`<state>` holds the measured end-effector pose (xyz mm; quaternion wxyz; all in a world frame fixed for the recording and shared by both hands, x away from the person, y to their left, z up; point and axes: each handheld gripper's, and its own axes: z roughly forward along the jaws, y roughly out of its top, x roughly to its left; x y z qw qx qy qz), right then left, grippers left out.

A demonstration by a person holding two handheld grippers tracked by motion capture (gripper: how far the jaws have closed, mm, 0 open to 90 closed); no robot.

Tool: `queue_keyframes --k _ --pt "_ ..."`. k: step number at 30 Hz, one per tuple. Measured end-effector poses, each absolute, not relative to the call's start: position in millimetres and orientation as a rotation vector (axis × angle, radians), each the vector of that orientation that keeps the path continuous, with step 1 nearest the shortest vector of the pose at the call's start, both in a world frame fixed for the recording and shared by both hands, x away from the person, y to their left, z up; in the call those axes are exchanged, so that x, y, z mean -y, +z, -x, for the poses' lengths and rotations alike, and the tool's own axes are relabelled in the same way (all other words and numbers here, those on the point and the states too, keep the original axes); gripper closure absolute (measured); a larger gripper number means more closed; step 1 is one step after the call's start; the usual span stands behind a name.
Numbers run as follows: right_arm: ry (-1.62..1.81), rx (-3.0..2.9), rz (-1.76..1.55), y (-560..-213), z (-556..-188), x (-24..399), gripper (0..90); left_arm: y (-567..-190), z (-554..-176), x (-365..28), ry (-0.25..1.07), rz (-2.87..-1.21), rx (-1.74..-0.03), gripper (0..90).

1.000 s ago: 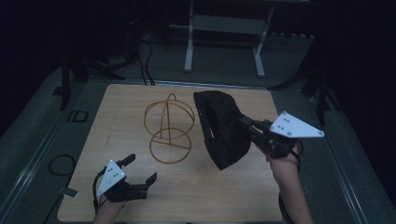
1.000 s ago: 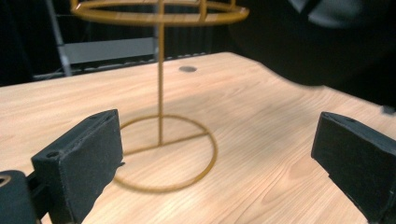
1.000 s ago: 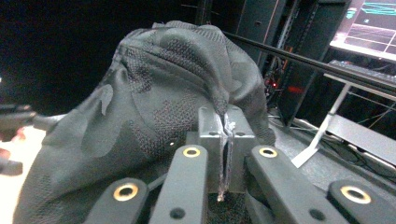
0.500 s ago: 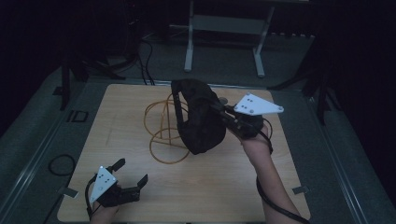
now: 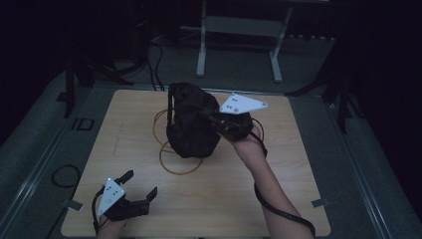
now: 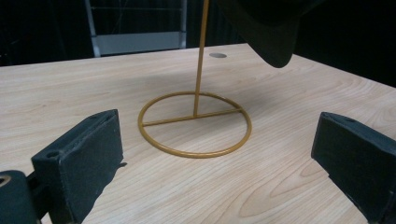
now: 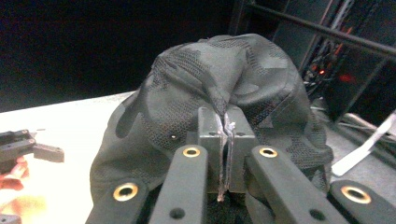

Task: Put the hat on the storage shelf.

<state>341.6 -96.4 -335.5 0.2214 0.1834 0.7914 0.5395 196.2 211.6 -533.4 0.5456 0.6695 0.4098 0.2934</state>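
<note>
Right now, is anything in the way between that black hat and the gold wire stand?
Nothing visible blocks it. The black hat, pinched in the right gripper, hangs over the gold wire stand; bare table surrounds its base. The left gripper sits open, well clear.

The person's right forearm reaches up from the near edge, its hand carrying the right gripper (image 5: 215, 118) raised and angled toward the left, jaws pinched together on a fold of black fabric. The left gripper (image 5: 137, 186) sits low near the body, jaws spread wide apart, nothing between them.
</note>
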Motion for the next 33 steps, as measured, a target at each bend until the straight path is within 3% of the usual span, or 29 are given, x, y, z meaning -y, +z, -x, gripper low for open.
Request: queue_keyframes --k 24,33 --pt "1.426 -2.252 -0.568 -354.1 -368.3 64.6 85.9 -534.6 -196.4 -208.2 0.676 -1.590 -0.964 2.6" --pt "1.438 -2.283 -0.624 -360.3 -376.0 58.3 57.9 -534.9 -195.7 -206.7 0.662 -1.589 -0.958 2.6"
